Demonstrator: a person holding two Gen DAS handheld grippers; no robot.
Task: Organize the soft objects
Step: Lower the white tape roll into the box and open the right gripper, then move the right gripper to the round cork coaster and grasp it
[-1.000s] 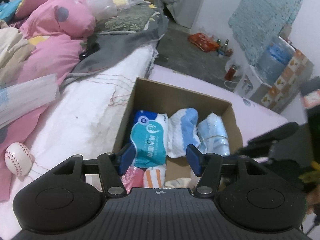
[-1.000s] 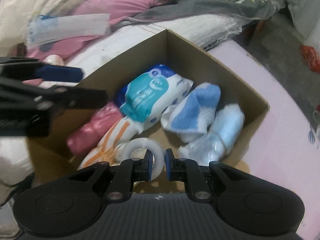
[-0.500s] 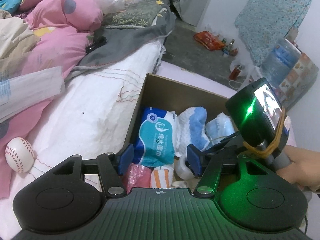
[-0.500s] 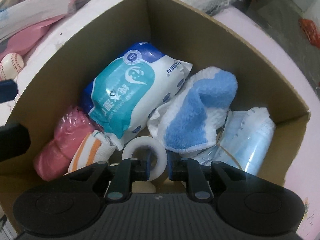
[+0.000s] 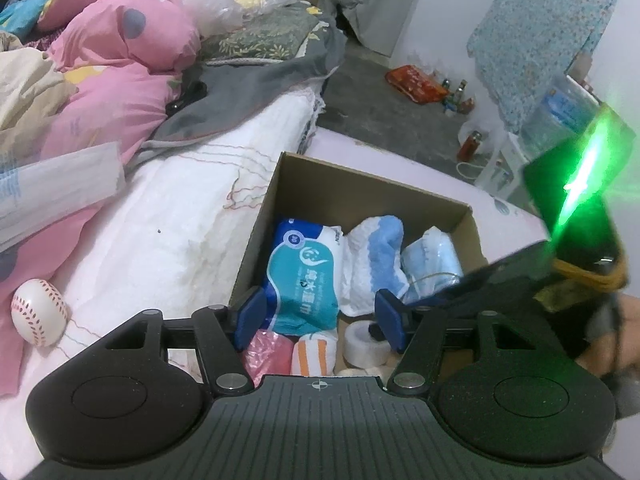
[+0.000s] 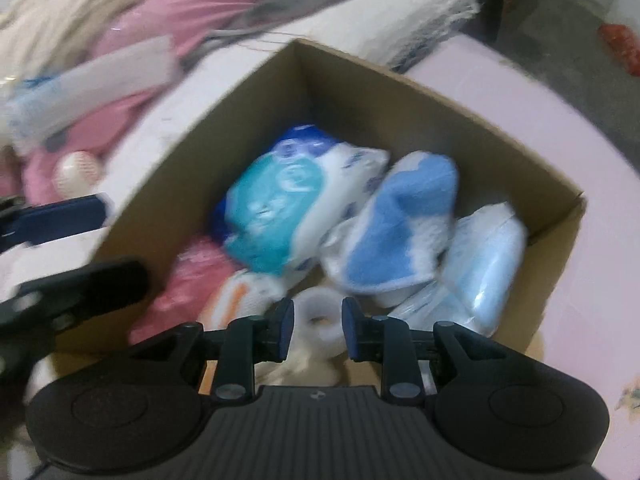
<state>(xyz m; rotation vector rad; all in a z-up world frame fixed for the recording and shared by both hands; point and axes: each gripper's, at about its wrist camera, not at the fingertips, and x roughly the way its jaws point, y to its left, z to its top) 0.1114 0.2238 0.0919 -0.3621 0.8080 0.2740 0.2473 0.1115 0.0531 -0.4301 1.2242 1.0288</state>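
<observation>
An open cardboard box on the bed holds a teal tissue pack, a blue-and-white towel, a pack of blue masks, a pink bag and an orange-striped cloth. A white tape roll lies on the box floor near the front. My right gripper hangs just over the roll; its jaws are opening and the pads stand clear of it. My left gripper stays open and holds nothing, above the box's near left corner.
A small baseball lies on the white sheet left of the box. Pink bedding and a long wrapped pack fill the far left. A hand holds the right gripper's body at the right edge. A pink mat lies past the box.
The right gripper carried the tape roll down into the box, then its jaws parted from it. The roll now rests on the box floor. The left gripper has not moved.
</observation>
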